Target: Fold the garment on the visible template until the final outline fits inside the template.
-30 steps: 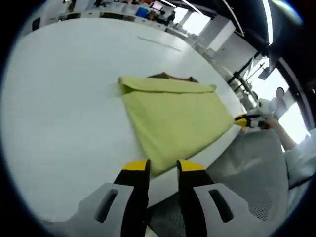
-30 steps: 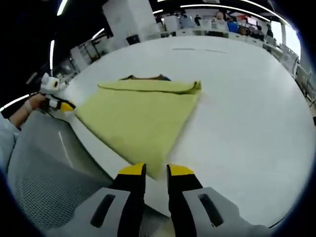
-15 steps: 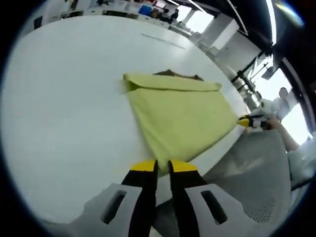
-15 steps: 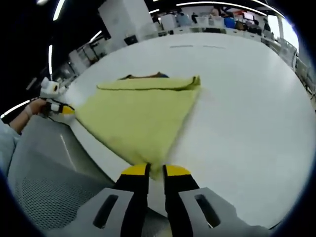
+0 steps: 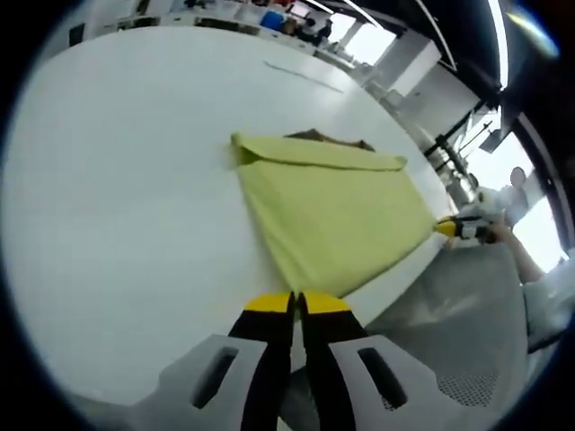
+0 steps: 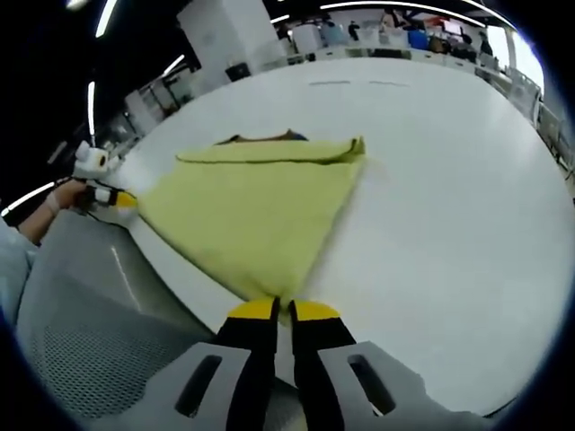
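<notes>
Both tongs, parted a second ago, now pinch the yellow garment [image 5: 334, 214] at its near corners: left tongs [image 5: 296, 303], right tongs [image 6: 283, 311]. White counter [image 5: 117, 206] lies open at frame left.

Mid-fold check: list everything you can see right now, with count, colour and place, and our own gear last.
garment: one, yellow-green, flat on the table, near corners pinched by the grippers
brown template: one, brown, peeking out behind the garment's far folded edge
table: one, white, round, under the garment
grey mesh surface: one, grey, below the near table edge
left gripper: one, yellow-tipped black jaws, shut on the garment's corner
right gripper: one, same colours, shut on the other near corner
person's hand: one, by the left gripper at the table edge
</notes>
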The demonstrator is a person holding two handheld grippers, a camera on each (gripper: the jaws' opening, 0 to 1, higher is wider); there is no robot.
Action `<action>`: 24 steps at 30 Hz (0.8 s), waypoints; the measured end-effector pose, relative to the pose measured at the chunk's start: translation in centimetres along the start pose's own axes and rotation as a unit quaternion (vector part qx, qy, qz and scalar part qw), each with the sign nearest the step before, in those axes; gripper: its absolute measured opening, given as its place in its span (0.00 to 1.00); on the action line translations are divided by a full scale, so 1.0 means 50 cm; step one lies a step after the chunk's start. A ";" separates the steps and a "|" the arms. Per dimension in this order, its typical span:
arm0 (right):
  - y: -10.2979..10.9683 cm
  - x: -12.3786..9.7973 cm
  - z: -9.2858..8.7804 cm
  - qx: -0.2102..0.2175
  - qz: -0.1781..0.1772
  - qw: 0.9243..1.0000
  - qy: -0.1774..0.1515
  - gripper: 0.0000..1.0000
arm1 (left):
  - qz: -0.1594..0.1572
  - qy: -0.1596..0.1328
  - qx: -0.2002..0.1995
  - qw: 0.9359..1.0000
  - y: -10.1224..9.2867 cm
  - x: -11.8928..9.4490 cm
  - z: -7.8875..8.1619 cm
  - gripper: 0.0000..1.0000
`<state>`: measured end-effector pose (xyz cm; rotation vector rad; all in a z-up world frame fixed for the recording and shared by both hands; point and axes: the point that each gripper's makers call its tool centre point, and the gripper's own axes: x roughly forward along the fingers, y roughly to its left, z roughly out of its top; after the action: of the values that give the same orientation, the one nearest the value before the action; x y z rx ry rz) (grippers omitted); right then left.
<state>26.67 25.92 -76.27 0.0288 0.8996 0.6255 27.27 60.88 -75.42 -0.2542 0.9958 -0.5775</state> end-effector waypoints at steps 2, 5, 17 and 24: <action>-0.002 0.000 0.000 0.002 -0.001 1.000 -0.002 0.06 | 0.000 0.001 -0.003 1.000 -0.001 0.000 0.000 0.00; -0.002 0.000 0.000 0.003 -0.002 1.000 -0.003 0.06 | 0.000 0.003 -0.006 1.000 0.000 0.000 -0.001 0.00; -0.002 -0.005 0.004 -0.002 -0.005 1.000 0.004 0.03 | 0.003 0.008 -0.010 1.000 -0.001 -0.004 0.001 0.00; 0.000 -0.012 0.019 -0.020 -0.009 1.000 0.012 0.02 | -0.002 0.017 -0.016 1.000 -0.006 -0.013 0.015 0.00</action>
<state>27.10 25.83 -75.26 -0.0229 0.9102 0.6286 27.51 60.94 -74.41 -0.2750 1.0373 -0.5706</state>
